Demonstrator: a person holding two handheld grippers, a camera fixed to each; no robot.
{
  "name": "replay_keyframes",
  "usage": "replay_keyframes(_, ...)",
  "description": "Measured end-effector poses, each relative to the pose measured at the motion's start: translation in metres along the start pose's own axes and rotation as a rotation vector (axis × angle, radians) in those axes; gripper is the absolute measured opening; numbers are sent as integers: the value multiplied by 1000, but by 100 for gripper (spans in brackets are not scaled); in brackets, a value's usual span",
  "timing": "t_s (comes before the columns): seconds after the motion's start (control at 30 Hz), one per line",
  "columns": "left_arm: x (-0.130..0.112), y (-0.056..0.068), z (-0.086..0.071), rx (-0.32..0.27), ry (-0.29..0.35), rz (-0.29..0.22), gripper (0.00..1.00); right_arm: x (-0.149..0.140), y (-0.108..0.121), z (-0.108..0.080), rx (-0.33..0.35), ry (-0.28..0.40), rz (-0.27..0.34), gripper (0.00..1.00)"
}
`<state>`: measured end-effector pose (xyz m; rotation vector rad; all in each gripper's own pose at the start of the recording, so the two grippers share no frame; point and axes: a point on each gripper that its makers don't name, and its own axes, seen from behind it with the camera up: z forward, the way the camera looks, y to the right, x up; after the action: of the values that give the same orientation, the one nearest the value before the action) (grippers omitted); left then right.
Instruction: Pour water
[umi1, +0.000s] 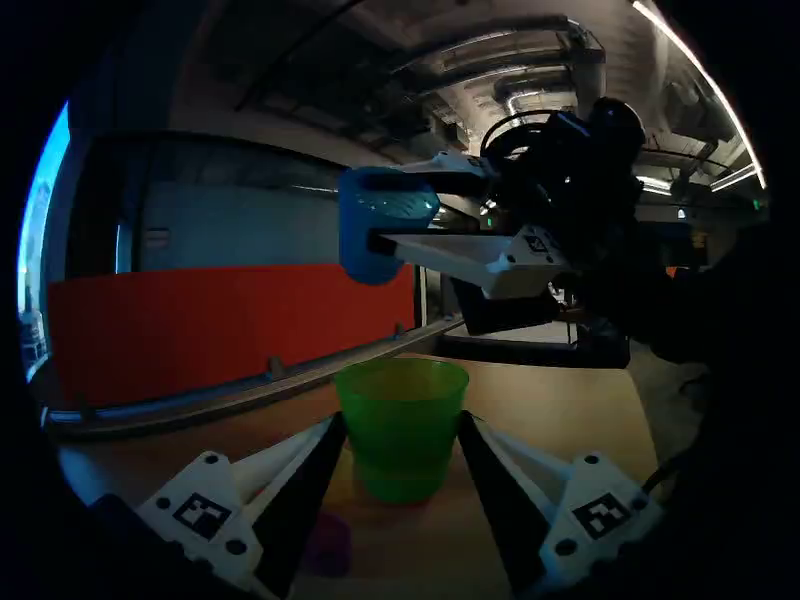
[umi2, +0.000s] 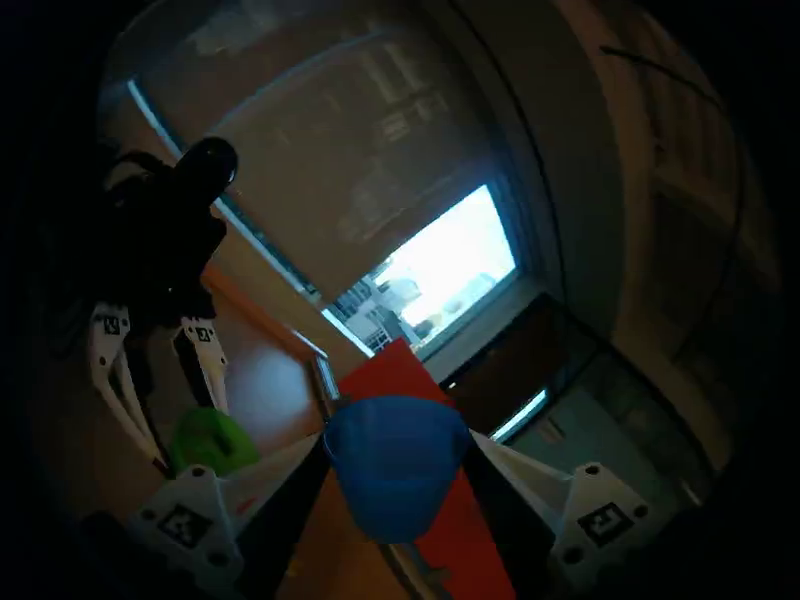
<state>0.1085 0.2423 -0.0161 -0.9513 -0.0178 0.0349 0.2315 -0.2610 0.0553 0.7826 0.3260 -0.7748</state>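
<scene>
A green cup (umi1: 402, 425) stands upright on the wooden table (umi1: 560, 405), and my left gripper (umi1: 402, 450) is shut on it, one finger pressing each side. Above it, my right gripper (umi1: 375, 238) holds a blue cup (umi1: 378, 222) tipped on its side, mouth turned toward the left. In the right gripper view the blue cup (umi2: 395, 478) sits clamped between my right gripper's (umi2: 397, 475) fingers, and the green cup (umi2: 208, 438) appears lower left, held by the left gripper (umi2: 190, 430). No water stream is visible.
An orange wall panel (umi1: 220, 325) with a metal rail (umi1: 250, 385) runs behind the table's far edge. A small purple object (umi1: 328, 543) lies on the table near my left finger. A bright window (umi2: 440, 265) is beyond. The room is dim.
</scene>
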Motion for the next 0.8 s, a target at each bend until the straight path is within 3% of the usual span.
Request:
replay_keyframes(0.4,5,0,0,4,-1,5,81,0,-8,-10,43,9,480,91)
replay_keyframes(0.5,5,0,0,5,-1,4,81,-1,-5,-11,44,13,572,91)
replay_keyframes(0.6,4,1,0,5,-4,5,81,-2,-5,-13,48,18,623,91)
replay_keyframes(0.8,2,0,1,10,-12,10,81,-7,-11,-18,63,5,667,91)
